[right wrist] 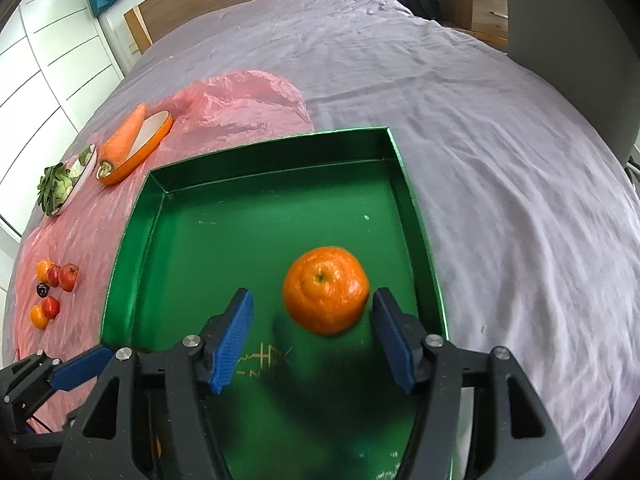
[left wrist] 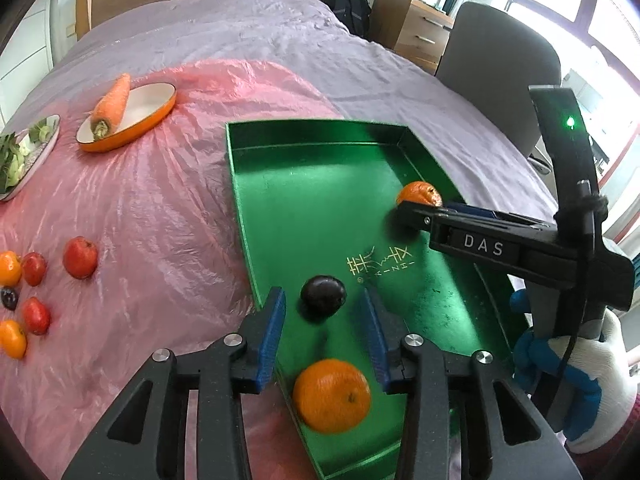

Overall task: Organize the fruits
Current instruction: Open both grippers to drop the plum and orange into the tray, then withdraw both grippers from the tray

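A green tray (left wrist: 312, 132) lies on the bed. In it are a dark plum (left wrist: 323, 295), an orange (left wrist: 331, 395) near the front edge and another orange (left wrist: 419, 193) at the right wall. My left gripper (left wrist: 323, 316) is open over the tray, with the plum just beyond its fingertips and the near orange between its fingers. My right gripper (right wrist: 314, 312) is open over the tray (right wrist: 264, 156), an orange (right wrist: 325, 295) just beyond its fingertips. It shows from the side in the left wrist view (left wrist: 416, 216). Loose fruits (left wrist: 80, 257) lie on the pink sheet at left.
An orange dish (left wrist: 154, 106) holds a carrot (left wrist: 112, 104) at the far left. A plate of greens (left wrist: 24, 152) lies beside it. A grey chair (left wrist: 496, 60) and wooden drawers (left wrist: 412, 28) stand past the bed's right side.
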Motion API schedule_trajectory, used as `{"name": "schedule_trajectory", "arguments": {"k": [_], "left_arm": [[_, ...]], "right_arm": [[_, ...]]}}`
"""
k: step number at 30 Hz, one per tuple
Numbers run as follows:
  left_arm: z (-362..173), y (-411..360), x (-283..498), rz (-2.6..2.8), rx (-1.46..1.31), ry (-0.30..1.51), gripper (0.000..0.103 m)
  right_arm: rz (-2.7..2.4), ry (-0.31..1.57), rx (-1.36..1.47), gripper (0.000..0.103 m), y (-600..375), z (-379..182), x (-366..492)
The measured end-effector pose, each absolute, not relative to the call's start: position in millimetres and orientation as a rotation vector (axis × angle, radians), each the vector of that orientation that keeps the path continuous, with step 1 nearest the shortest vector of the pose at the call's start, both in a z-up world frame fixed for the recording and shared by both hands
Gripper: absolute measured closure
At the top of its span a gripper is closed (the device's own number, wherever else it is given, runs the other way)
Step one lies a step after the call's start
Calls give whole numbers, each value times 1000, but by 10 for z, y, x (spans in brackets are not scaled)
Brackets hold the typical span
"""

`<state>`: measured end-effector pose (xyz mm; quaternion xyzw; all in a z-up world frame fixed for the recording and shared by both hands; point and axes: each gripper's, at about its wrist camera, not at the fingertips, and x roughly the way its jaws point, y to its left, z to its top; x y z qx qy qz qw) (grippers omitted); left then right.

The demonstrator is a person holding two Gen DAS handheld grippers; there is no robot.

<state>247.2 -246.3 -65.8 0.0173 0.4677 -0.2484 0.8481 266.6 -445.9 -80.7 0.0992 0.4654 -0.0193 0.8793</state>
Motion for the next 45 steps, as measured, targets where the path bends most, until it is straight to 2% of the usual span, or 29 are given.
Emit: {"name": "schedule_trajectory", "arguments": {"k": [16, 24, 26, 45], "left_arm": [[-449, -1912, 1991, -452, 26, 971, 68], [-365, -1663, 1695, -400, 39, 955, 64], [-351, -1595, 1616, -381, 42, 951, 59], [-255, -940, 1049, -246, 28, 911, 54]], "right_arm": [[-7, 935, 183, 0, -4063, -436, 2064], [25, 927, 175, 0, -3776, -317, 1722], [33, 927, 174, 0, -3717, -303, 1633], [107, 935, 146, 0, -3124, -245, 934]]}}
